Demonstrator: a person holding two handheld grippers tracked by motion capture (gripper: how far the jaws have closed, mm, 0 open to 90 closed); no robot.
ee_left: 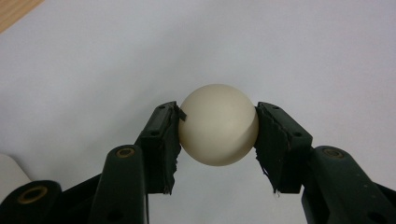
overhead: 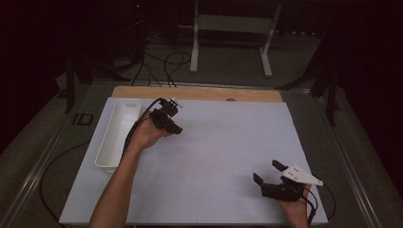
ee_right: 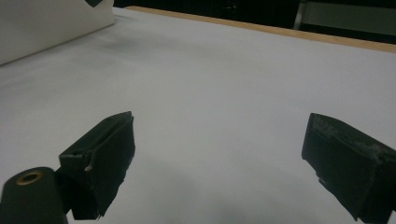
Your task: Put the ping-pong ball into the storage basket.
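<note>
Item one, left gripper (overhead: pixel 174 124): sitting in the person's left hand (overhead: pixel 146 134) over the far left part of the white table sheet (overhead: pixel 223 142), just beside the white tray; in the left gripper view (ee_left: pixel 218 128) its two black jaws are pinching a cream-white ball (ee_left: pixel 218 124) at the ball's widest part, one frayed pad pressing on each side, with the sheet showing behind. Item two, white tray (overhead: pixel 119 133): a long rectangular bin lying along the left edge of the sheet, its near wall also showing at the upper left corner of the right gripper view (ee_right: pixel 46 28). Item three, right gripper (overhead: pixel 267 172): resting in the person's right hand (overhead: pixel 294 202) at the near right corner of the sheet, well apart from the left gripper, carrying a grey three-cornered plate (overhead: pixel 300 175) on top; in the right gripper view (ee_right: pixel 219 154) its jaws are standing spread wide with nothing between them, bare sheet lying beyond. Item four, wooden tabletop edge (overhead: pixel 199 92): showing as a tan strip along the far side of the sheet. Item five, metal stand (overhead: pixel 233 28): standing on the floor beyond the table, with dark cables (overhead: pixel 161 61) trailing near it.
</note>
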